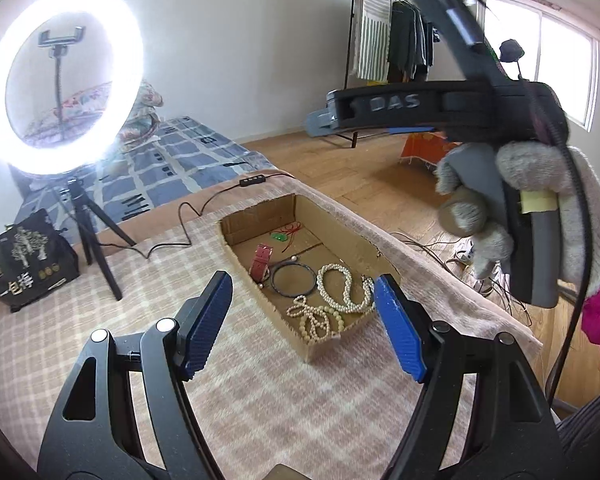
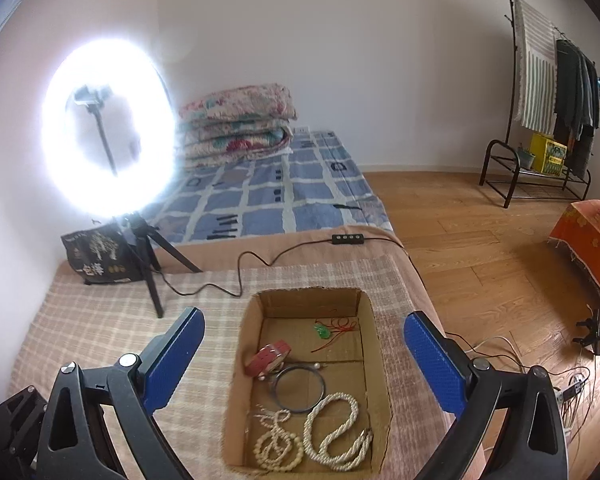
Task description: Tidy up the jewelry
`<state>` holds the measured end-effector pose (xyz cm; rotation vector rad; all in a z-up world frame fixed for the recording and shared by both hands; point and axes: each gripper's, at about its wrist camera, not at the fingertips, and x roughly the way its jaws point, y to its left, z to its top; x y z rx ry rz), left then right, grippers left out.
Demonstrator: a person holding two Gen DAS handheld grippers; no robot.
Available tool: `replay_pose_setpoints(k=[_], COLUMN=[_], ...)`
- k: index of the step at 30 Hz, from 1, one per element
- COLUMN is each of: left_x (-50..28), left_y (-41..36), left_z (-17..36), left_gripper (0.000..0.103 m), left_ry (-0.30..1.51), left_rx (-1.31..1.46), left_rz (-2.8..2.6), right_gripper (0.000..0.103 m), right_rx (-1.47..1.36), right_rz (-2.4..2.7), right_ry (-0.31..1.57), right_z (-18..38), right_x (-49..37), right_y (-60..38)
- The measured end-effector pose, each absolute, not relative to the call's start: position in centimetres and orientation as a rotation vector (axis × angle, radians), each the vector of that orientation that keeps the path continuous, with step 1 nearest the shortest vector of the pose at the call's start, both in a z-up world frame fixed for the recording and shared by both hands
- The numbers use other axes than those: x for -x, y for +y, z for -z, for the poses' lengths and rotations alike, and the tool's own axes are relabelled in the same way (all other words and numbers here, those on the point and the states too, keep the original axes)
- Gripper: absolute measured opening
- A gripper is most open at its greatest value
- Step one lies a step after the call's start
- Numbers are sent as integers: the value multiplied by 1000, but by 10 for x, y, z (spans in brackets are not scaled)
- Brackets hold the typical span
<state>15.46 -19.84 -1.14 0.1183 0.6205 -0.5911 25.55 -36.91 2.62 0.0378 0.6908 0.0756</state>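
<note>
A shallow cardboard box [image 1: 342,224] [image 2: 374,364] lies on the checked cloth. In it are two white pearl necklaces [image 1: 340,288] [image 2: 332,428], a dark ring bangle [image 1: 293,279] [image 2: 299,387], a red strap [image 1: 260,262] [image 2: 268,356] and a green pendant on red cord [image 1: 278,236] [image 2: 324,330]. My left gripper [image 1: 304,320] is open and empty, hovering above the box's near end. My right gripper [image 2: 300,364] is open and empty above the box; in the left wrist view its body [image 1: 500,112] is held high at right by a gloved hand.
A lit ring light on a tripod [image 1: 64,92] [image 2: 108,128] stands at the cloth's far left with its cable [image 2: 240,276] trailing by the box. A black bag [image 1: 24,256] [image 2: 100,256] sits beside it. The table edge drops to wooden floor [image 2: 480,240] at right.
</note>
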Motion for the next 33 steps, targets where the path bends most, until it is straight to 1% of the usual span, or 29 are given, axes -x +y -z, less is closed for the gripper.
replay_pose_setpoints(k=[6, 13, 15, 20, 21, 23, 25, 31, 33], left_x=[-128, -106, -101, -88, -85, -82, -79, -72, -69], left_y=[-172, -141, -132, -114, -112, -107, -102, -106, -108], left_z=[-1, -12, -15, -22, -23, -25, -27, -26, -25], left_gripper=[76, 77, 82, 84, 87, 96, 98, 99, 101], left_ry=[598, 564, 551, 505, 497, 481, 467, 468, 475], left_rx=[-106, -81, -67, -60, -55, -34, -17, -47, -47], left_rz=[566, 515, 498, 457, 451, 444, 440, 448, 455], right_gripper=[102, 103, 103, 103, 103, 103, 103, 103, 103], right_rx=[-14, 19, 21, 24, 36, 56, 62, 62, 69], right_rz=[-67, -60, -61, -49, -42, -26, -12, 32, 38], right_ry=[638, 590, 582, 557, 551, 540, 532, 530, 532], right_z=[-51, -63, -64, -58, -56, -52, -45, -29, -24], right_x=[-213, -160, -146, -111, -105, -96, -87, -68, -66], right_y=[-354, -338, -335, -331, -328, -325, -325, -329, -329])
